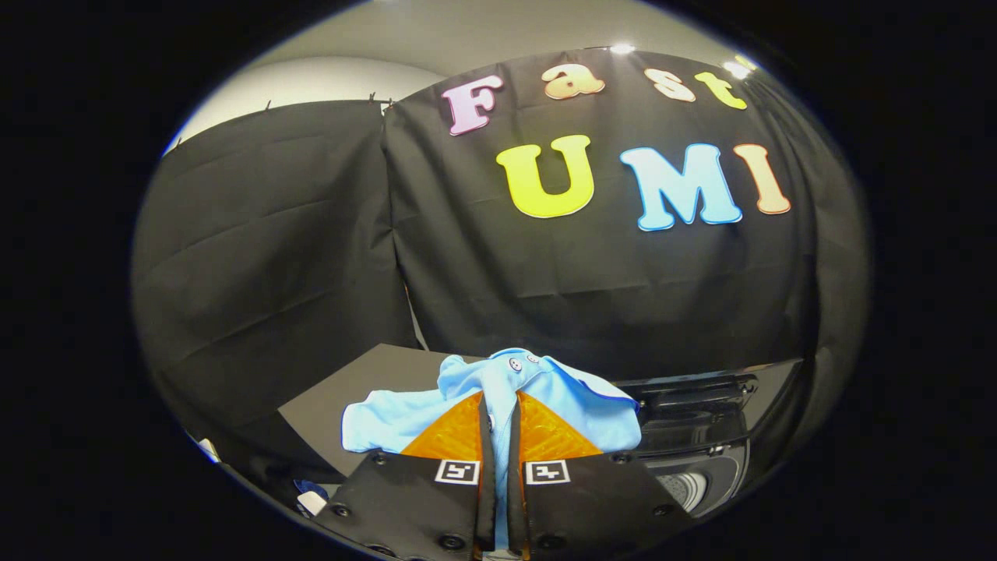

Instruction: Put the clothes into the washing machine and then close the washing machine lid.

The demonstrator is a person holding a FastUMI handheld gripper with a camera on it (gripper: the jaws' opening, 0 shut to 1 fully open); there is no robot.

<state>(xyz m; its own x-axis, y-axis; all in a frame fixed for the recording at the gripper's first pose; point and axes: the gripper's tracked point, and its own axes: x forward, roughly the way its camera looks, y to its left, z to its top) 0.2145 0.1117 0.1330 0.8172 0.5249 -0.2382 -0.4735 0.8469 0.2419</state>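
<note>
Hand-held gripper (499, 409) fingers clamp the light-blue shirt (568, 397), washing machine (693, 436) just beside.

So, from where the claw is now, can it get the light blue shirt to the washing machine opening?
Probably yes. The claw is shut on the light blue shirt, and the washing machine stands just beside it with its opening uncovered and nothing visible between.

Screwed gripper (498, 421) plates, square markers

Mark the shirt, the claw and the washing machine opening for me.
light blue shirt (572, 389): gripper view, its right shoulder.
claw (499, 409): gripper view, midway between fingertips, shut on the shirt.
washing machine (701, 405): gripper view, dark rim beside the drum opening.
</note>
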